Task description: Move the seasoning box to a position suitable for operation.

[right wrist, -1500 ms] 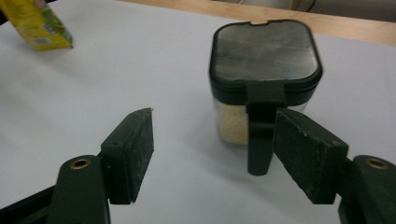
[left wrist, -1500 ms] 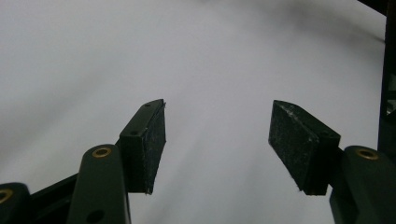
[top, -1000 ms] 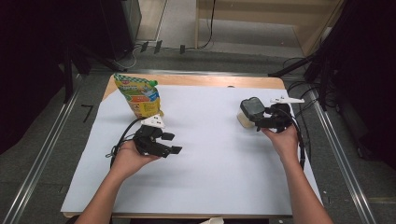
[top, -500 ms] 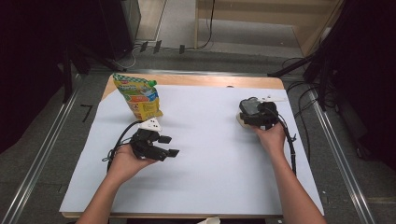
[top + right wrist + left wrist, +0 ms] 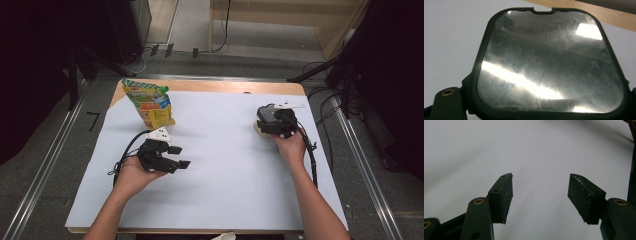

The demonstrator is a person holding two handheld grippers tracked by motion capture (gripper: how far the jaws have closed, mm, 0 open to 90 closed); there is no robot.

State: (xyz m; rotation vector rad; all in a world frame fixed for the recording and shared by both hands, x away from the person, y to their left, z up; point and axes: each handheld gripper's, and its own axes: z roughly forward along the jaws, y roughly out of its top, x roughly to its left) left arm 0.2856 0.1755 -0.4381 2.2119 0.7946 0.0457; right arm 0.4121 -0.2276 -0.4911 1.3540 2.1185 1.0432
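High view: the right hand-held gripper [image 5: 270, 123] is resting at the far right of the white-covered tabletop [image 5: 225, 190], over a dark square-bodied object with rounded corners [image 5: 266, 117] that is lying flat on the sheet. In the right gripper view this object [image 5: 549, 60], with its scratched, glossy face reflecting the ceiling lights, is sitting directly ahead of and between the black jaws, whose bases are flanking its near edge; whether the pads are pressing on its sides cannot be told. The left hand-held gripper [image 5: 181, 157] is lying near the left front of the tabletop, well apart from the object, pointing toward the centre. In the left gripper view [image 5: 540, 195] its jaws are standing apart with only bare white sheet between them. A colourful snack bag [image 5: 149, 104] is standing at the far left, just beyond the left hand.
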